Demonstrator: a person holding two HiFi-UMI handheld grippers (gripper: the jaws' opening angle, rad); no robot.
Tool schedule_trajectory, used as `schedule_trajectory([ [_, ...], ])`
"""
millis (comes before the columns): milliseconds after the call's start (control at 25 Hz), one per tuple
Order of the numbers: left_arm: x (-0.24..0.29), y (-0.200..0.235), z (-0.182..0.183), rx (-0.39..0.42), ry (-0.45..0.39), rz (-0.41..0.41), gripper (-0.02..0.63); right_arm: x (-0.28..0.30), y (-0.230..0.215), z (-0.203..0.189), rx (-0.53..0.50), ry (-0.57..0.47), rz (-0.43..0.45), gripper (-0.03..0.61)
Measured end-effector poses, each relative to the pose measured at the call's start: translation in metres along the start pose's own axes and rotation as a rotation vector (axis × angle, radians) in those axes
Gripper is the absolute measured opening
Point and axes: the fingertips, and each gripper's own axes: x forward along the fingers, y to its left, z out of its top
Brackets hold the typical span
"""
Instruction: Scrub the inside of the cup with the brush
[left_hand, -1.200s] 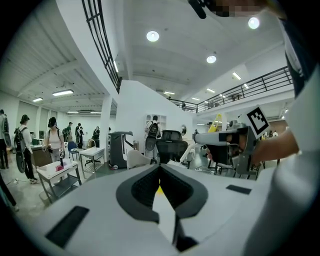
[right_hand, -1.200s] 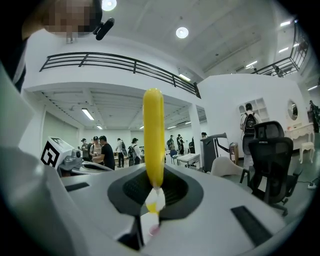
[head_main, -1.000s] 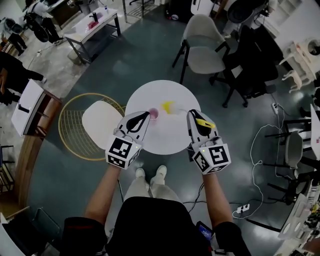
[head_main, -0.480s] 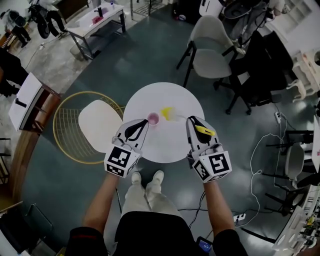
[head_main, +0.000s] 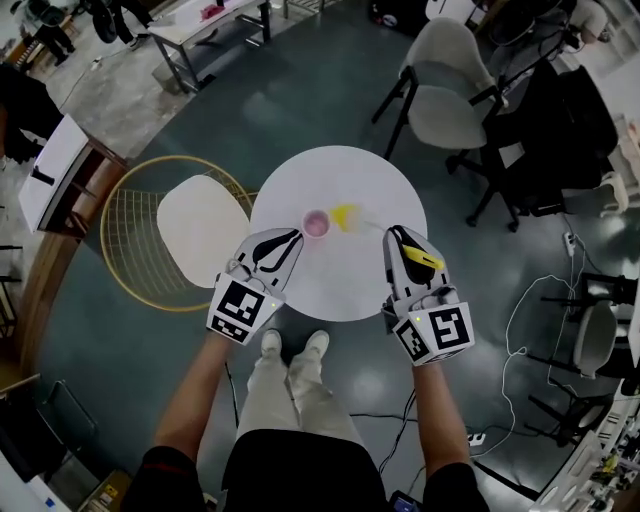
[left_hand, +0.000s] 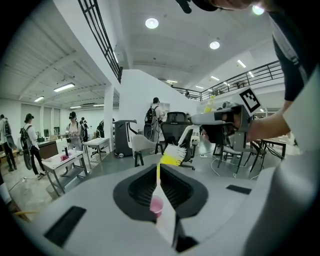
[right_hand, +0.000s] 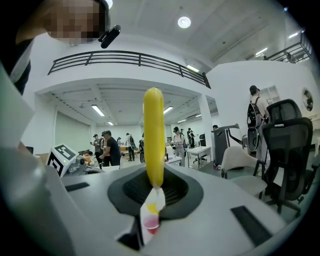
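Observation:
A small pink cup (head_main: 316, 223) stands upright on the round white table (head_main: 340, 285). My left gripper (head_main: 293, 237) is shut and empty, its tips a little short of the cup on the cup's left; in the left gripper view the cup (left_hand: 156, 205) shows through the slit ahead of the jaws. My right gripper (head_main: 393, 233) is shut on the brush. The brush's yellow handle (head_main: 417, 256) lies back over the gripper and stands up between the jaws (right_hand: 153, 135). Its yellow bristle head (head_main: 345, 215) sits just right of the cup, outside it.
A white-seated chair with a gold wire frame (head_main: 200, 235) stands left of the table. A grey chair (head_main: 450, 100) and a black office chair (head_main: 550, 130) are beyond it. Cables (head_main: 530, 300) lie on the floor at right. People stand far off in the hall.
The head view has shifted. My left gripper's tips have drawn back slightly from the cup. The brush head stays beside the cup, with the right gripper still shut on it.

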Motion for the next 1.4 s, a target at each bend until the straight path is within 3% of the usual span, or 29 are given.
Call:
schedule_trajectory([
  [520, 0.025, 0.009, -0.045, 0.008, 0.05, -0.015, 0.032, 0.023, -0.002, -0.024, 0.028, -0.01, 0.021, 0.044],
  [800, 0.05, 0.015, -0.076, 0.002, 0.092, 0.001, 0.132, 0.028, -0.013, -0.038, 0.049, -0.01, 0.016, 0.044],
  [1040, 0.068, 0.02, -0.104, 0.007, 0.151, 0.024, 0.274, 0.027, -0.021, -0.045, 0.075, -0.009, 0.004, 0.044],
  [1400, 0.093, 0.014, -0.153, -0.002, 0.251, -0.011, 0.354, 0.035, -0.018, -0.053, 0.097, -0.015, 0.019, 0.044],
])
